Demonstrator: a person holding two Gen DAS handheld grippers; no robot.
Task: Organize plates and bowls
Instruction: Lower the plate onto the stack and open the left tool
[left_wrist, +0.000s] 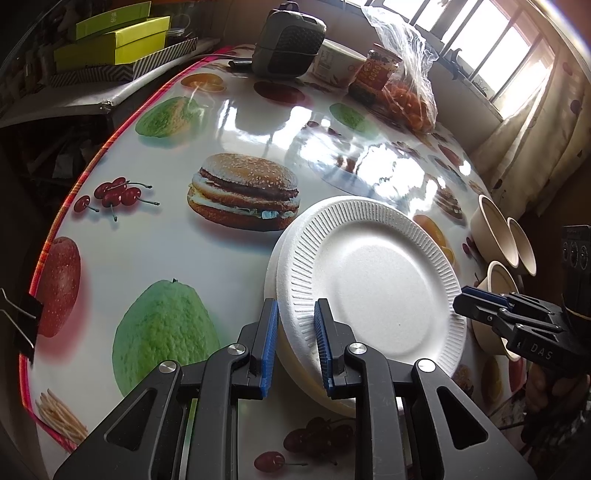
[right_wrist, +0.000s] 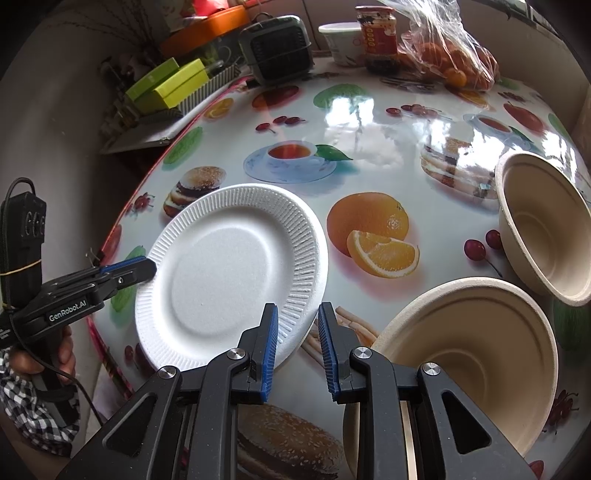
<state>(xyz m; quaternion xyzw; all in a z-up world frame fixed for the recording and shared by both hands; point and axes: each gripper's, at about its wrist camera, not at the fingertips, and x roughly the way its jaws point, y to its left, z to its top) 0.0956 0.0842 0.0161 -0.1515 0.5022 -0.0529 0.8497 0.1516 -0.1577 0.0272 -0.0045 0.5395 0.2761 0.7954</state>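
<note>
Both grippers pinch opposite rims of the top white ribbed foam plate (right_wrist: 229, 262), stacked mid-frame: left gripper (left_wrist: 295, 343), right gripper (right_wrist: 297, 345). Three beige fibre bowls (left_wrist: 495, 229) at right look unsorted, so stacking them remains.

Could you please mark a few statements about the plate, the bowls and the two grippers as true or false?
1. The left gripper and right gripper both pinch the rim of the white plate, on opposite sides. True.
2. The beige bowls are stacked on the white plate. False: they sit on the table beside it, toward the right gripper.
3. A bag of oranges lies at the table's far side. True.
4. The white plate has food on it. False: its top is bare.
</note>
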